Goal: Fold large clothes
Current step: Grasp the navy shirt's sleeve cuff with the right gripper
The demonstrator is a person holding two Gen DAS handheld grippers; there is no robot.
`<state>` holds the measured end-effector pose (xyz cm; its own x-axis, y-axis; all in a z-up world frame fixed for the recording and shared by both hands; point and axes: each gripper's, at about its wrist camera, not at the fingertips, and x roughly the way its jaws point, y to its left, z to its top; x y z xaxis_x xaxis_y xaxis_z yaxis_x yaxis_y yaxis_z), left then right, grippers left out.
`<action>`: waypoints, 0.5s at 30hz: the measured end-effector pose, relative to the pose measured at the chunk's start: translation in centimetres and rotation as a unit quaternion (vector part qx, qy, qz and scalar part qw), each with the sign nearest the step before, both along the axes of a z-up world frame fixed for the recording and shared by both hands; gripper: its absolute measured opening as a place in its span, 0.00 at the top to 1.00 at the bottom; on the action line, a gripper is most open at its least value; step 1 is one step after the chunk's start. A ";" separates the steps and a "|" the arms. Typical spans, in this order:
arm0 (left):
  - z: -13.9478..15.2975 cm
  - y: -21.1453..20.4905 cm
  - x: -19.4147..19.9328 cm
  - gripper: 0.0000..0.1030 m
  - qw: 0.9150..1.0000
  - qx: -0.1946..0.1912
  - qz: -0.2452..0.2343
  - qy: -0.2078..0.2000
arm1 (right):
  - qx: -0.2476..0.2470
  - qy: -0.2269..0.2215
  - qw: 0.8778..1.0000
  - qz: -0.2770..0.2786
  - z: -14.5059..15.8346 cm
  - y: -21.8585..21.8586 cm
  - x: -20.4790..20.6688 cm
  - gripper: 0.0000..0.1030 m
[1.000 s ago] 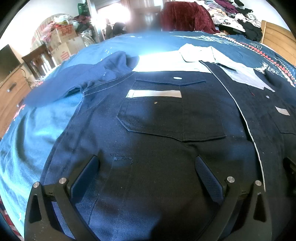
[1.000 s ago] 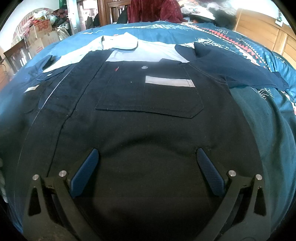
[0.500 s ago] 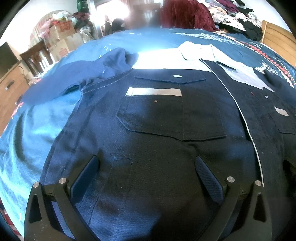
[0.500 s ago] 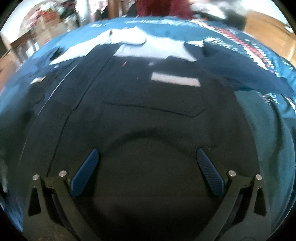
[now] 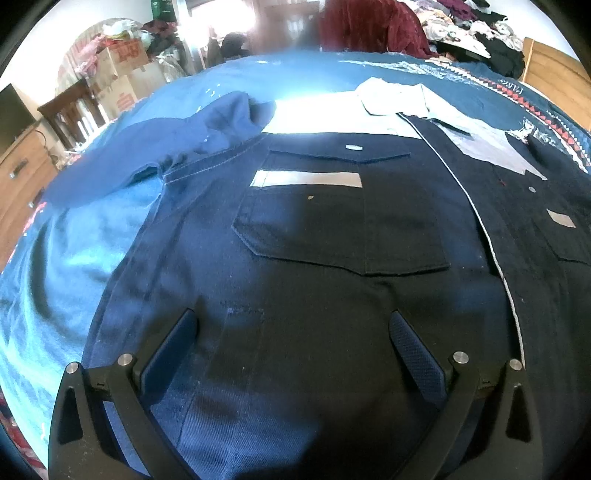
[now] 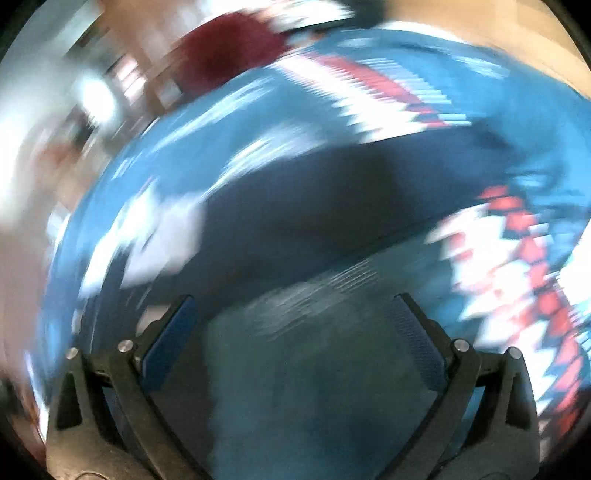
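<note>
Nearest us in the left wrist view, our left gripper (image 5: 291,350) hangs with its fingers (image 5: 415,354) spread wide and empty, just above the lower front of the dark navy work shirt (image 5: 332,295). The shirt lies flat, front up, on the bed (image 5: 74,258), its long axis running straight away from these fingers toward the pale collar (image 5: 391,98). Our right gripper (image 6: 295,339) is also spread and holds nothing; its view is badly smeared, but teal bedcover (image 6: 314,369) sits between the fingers and a dark band, probably the shirt's sleeve, lies just beyond. We judge the right one nearer that sleeve, the left nearer the hem and side seam.

The cloth looks like stiff, heavy twill with pale topstitching. A flapped chest pocket (image 5: 343,236) carries a grey reflective strip (image 5: 306,180). Farther off, the left sleeve (image 5: 159,155) lies rumpled outward. Beyond the bed stand cardboard boxes (image 5: 122,74) and heaped clothes (image 5: 476,33).
</note>
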<state>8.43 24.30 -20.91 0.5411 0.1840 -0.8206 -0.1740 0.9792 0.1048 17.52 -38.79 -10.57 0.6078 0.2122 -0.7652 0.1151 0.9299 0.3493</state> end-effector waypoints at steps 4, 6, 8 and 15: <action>0.0 -0.4 0.4 0.00 1.000 0.012 0.003 0.003 | 0.087 0.000 0.989 -0.123 -1.5 -13.0 3.2 0.02; 0.1 -0.1 0.7 0.00 1.000 0.005 0.008 -0.001 | 0.147 -0.016 0.977 -0.152 -2.5 -17.3 4.2 0.07; 0.1 0.1 0.9 0.00 1.000 -0.002 0.009 -0.006 | 0.176 -0.017 0.972 -0.155 -3.3 -19.0 5.2 0.12; 0.0 0.5 1.4 0.00 1.000 -0.013 0.009 -0.005 | 0.165 -0.002 0.975 -0.150 -5.5 -20.3 8.5 0.26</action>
<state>9.81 24.80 -20.92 0.5463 0.1728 -0.8196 -0.1929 0.9781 0.0776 25.99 -59.11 -16.05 0.6828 0.2591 -0.6832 0.3630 0.6912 0.6249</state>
